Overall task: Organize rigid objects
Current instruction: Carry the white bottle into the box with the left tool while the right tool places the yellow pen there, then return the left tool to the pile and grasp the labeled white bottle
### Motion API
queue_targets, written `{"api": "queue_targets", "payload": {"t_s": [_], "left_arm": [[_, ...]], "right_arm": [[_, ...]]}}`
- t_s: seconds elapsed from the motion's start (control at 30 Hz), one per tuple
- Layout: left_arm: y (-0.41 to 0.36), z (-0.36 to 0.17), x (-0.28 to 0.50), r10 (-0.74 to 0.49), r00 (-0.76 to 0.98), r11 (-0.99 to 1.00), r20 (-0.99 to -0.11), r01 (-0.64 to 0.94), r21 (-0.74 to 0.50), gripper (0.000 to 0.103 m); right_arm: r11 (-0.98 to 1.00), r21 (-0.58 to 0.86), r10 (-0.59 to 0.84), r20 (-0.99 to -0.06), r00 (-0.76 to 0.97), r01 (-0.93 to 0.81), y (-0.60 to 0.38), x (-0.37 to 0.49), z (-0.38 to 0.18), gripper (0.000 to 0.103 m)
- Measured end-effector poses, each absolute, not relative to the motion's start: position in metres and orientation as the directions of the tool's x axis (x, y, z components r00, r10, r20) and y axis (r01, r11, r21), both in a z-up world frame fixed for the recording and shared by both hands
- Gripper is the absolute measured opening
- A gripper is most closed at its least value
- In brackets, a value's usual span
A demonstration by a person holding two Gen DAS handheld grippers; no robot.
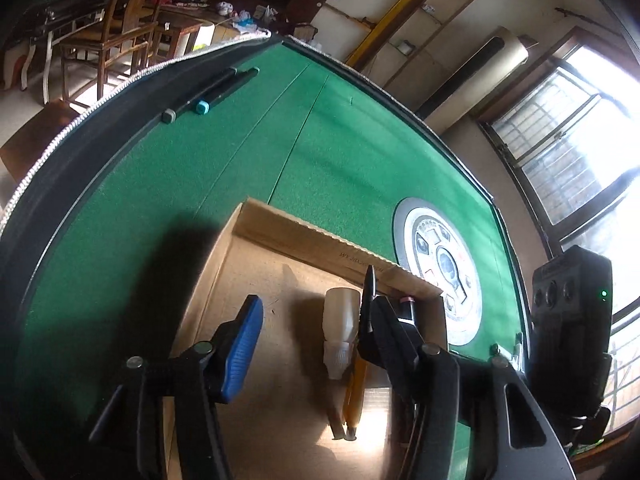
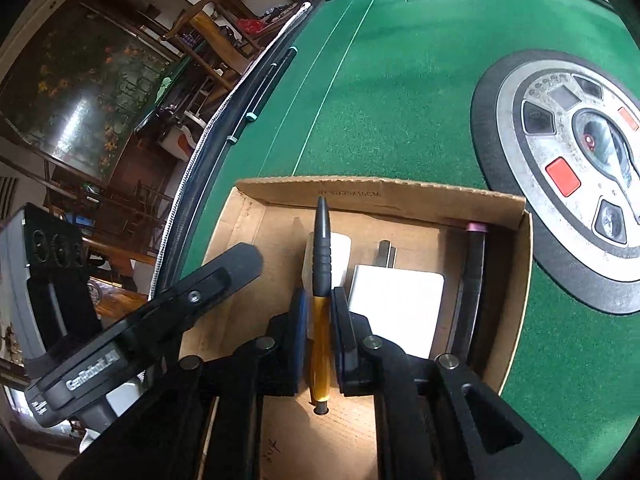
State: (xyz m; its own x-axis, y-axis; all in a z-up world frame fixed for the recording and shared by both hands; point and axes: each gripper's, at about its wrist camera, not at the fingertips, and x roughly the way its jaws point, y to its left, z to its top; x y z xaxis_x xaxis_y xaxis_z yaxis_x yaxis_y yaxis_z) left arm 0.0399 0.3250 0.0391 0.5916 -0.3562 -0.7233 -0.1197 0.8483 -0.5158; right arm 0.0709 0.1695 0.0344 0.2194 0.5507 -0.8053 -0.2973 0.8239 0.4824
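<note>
Green felt covers the table (image 2: 400,80), its round control panel (image 2: 576,172) at two o'clock from the cardboard box (image 2: 380,192). Inside the box lie a white charger (image 2: 394,304), a white bottle (image 1: 340,320) and a dark marker (image 2: 474,264). Over the box, the right gripper (image 2: 320,304) pinches an amber pen (image 2: 320,344), tip toward twelve o'clock; the left gripper (image 1: 312,320) stands wide, empty.

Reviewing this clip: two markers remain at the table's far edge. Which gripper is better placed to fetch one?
Left. The left gripper is open and empty above the cardboard box, while the right gripper is shut on the yellow pen. The markers lie ahead in the left view.
</note>
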Motion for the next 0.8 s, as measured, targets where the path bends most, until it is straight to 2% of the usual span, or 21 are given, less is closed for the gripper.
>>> {"api": "queue_targets", "payload": {"t_s": [0.07,0.2,0.4,0.53,0.6,0.67,0.73,0.8], "left_arm": [[0.327,0.046,0.028,-0.338,0.612,0.854,-0.715,-0.120,-0.506,0.066],[0.330,0.055,0.005,-0.299,0.641,0.863,-0.707,-0.135,-0.488,0.067],[0.316,0.074,-0.034,-0.242,0.681,0.891,-0.691,-0.126,-0.437,0.068],[0.288,0.093,-0.055,-0.278,0.709,0.894,-0.648,-0.055,-0.444,0.074],[0.265,0.101,-0.061,-0.310,0.708,0.898,-0.634,0.000,-0.439,0.077],[0.236,0.106,-0.064,-0.344,0.693,0.903,-0.633,0.058,-0.426,0.078],[0.203,0.105,-0.064,-0.362,0.669,0.911,-0.649,0.106,-0.399,0.078],[0.168,0.098,-0.064,-0.374,0.629,0.917,-0.682,0.144,-0.371,0.078]], "right_arm": [[0.833,0.455,0.533,-0.812,0.238,-0.313,0.171,0.072,0.036,0.021],[0.842,0.421,0.521,-0.797,0.305,-0.337,0.162,0.065,0.047,0.031],[0.854,0.364,0.506,-0.746,0.432,-0.373,0.106,0.037,0.082,0.033],[0.915,0.247,0.397,-0.688,0.607,-0.318,0.027,-0.002,0.112,0.050],[0.952,0.189,0.305,-0.639,0.706,-0.240,-0.021,-0.028,0.125,0.052],[0.978,0.151,0.208,-0.578,0.789,-0.147,-0.068,-0.057,0.134,0.064],[0.987,0.157,0.121,-0.517,0.847,-0.045,-0.113,-0.085,0.136,0.096],[0.980,0.194,0.055,-0.475,0.878,0.044,-0.154,-0.099,0.129,0.103]]}}
